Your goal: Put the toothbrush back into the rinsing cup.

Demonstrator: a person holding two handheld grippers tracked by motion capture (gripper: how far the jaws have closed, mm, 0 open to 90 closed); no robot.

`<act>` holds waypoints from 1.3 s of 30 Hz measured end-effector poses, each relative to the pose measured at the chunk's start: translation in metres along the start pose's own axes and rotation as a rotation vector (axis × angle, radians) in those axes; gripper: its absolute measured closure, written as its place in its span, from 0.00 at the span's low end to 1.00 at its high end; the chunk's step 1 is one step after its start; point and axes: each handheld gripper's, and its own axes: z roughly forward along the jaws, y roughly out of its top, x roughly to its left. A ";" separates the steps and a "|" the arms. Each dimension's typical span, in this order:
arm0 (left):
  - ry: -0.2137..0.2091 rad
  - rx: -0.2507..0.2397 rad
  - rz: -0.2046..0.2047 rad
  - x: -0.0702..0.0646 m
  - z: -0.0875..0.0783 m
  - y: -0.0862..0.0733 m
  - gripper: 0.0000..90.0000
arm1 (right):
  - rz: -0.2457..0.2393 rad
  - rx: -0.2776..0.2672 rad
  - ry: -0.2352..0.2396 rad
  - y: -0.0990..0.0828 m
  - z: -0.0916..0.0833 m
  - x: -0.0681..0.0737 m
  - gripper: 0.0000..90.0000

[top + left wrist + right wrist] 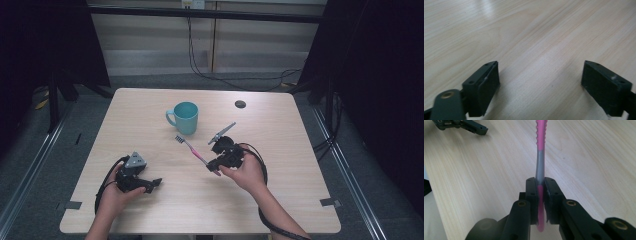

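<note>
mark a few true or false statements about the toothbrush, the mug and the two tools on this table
1. The right tool is shut on the pink and grey plastic toothbrush. True.
2. The left tool holds the turquoise ceramic mug. False: its jaws stand open over the bare light wooden table.
3. The toothbrush stands inside the mug. False: its bristle end is beside the mug, outside it.
4. The mug stands upright. True.

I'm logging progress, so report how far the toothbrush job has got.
Done: the right gripper is clamped on the pink and grey plastic toothbrush. In hand: its bristle end points toward the teal ceramic mug. Left, apparently: putting it into the mug. The left gripper rests open over the table.
</note>
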 end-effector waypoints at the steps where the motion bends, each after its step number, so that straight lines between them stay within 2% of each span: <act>1: -0.001 0.003 0.005 0.000 0.000 0.001 0.17 | 0.000 -0.006 0.003 -0.001 -0.001 -0.002 0.92; 5: -0.018 0.003 0.005 -0.001 0.002 0.006 0.17 | -0.002 -0.020 -0.003 -0.005 -0.004 -0.004 0.92; 12: -0.033 0.014 0.009 -0.002 0.001 0.024 0.17 | -0.002 -0.046 -0.003 -0.009 -0.006 -0.007 0.92; 23: -0.107 -0.023 -0.034 -0.010 0.006 0.056 0.17 | 0.013 -0.074 -0.009 -0.013 -0.009 -0.012 0.92; 26: -0.120 -0.035 -0.045 -0.011 0.008 0.061 0.18 | 0.012 -0.086 -0.009 -0.015 -0.010 -0.013 0.92; 27: -0.134 -0.045 -0.060 -0.012 0.009 0.063 0.18 | 0.010 -0.089 -0.011 -0.015 -0.010 -0.013 0.92; 39: -0.183 -0.109 -0.084 -0.020 0.011 0.083 0.18 | 0.018 -0.114 -0.023 -0.020 -0.012 -0.015 0.92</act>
